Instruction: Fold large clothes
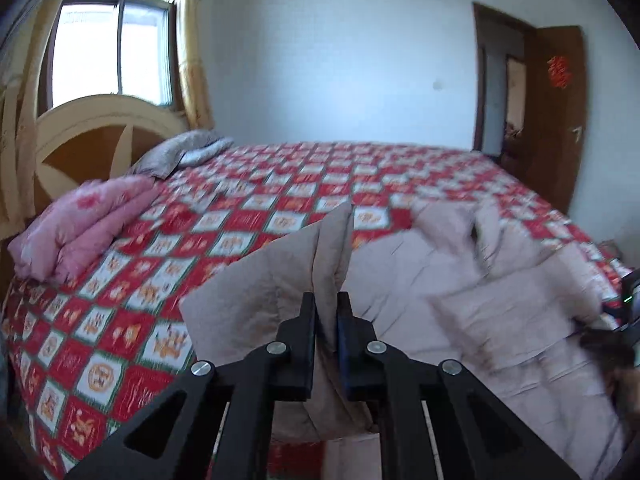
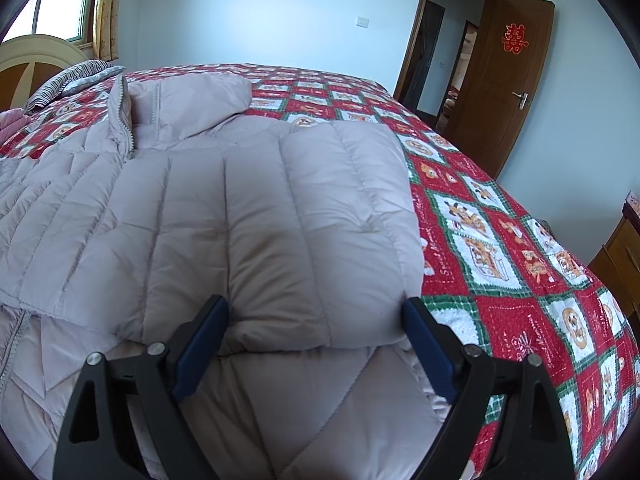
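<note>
A pale pink-beige quilted down jacket [image 2: 120,208] lies spread on the bed, its zipper and collar towards the far left. My left gripper [image 1: 326,298] is shut on a raised fold of the jacket [image 1: 280,272], which stands up between the black fingers. The rest of the jacket [image 1: 460,280] lies blurred to the right in that view. My right gripper [image 2: 314,308] is open wide, low over the jacket. A sleeve [image 2: 320,200] folded over the jacket's body lies between its blue pads [image 2: 200,344], not squeezed by them.
The bed carries a red, white and green checked cover [image 2: 500,264]. A folded pink quilt [image 1: 80,224] and a grey pillow [image 1: 180,152] lie by the headboard [image 1: 80,136]. An open brown door [image 2: 508,80] stands at the back right, and a wooden cabinet [image 2: 616,256] beside the bed.
</note>
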### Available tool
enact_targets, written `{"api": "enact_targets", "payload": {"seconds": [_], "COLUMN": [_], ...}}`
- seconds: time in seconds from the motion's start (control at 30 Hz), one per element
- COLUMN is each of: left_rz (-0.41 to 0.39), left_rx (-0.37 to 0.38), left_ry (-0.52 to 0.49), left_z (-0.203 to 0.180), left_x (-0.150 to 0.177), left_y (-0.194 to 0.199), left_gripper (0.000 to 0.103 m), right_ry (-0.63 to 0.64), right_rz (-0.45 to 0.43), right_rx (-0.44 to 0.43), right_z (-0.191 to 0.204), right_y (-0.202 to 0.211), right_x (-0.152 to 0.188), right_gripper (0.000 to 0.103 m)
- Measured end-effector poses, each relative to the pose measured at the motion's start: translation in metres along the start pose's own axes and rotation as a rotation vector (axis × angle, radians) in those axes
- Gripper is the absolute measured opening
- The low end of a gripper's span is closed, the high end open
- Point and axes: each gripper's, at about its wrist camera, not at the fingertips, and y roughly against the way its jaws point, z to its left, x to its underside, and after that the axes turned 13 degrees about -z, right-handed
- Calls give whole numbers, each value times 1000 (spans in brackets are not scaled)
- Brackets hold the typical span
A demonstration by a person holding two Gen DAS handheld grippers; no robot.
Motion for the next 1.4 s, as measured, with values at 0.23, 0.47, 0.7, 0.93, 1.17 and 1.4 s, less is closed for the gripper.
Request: {"api": "enact_targets", "payload": {"seconds": [0.23, 0.47, 0.7, 0.93, 1.17, 1.4], "left_rz": [-83, -50, -56, -140, -106, -39], "left_rx": [212, 406, 493, 290, 78, -42], "left_ry": [-44, -86, -184, -216, -104, 62], "left_z": [-72, -173, -257, -205, -88, -7], "left_x": [-45, -35, -8, 0, 13, 36], "left_y": [14, -12, -25, -23, -41, -48], "left_gripper": [9, 9, 12, 102, 102, 102], "right_ry": [-63, -99, -144, -226, -324, -303], "right_rz": [-56, -46, -2, -1, -20, 148], "right_rx": [-18, -15, -46, -124, -368, -618], "right_z": [-17, -23, -30, -42, -6, 91], "right_y": [20, 18, 10, 14, 43, 13], "right_x": [-6, 3, 10, 9, -35, -58], "right_gripper": [91, 91, 91, 91, 91, 82]}}
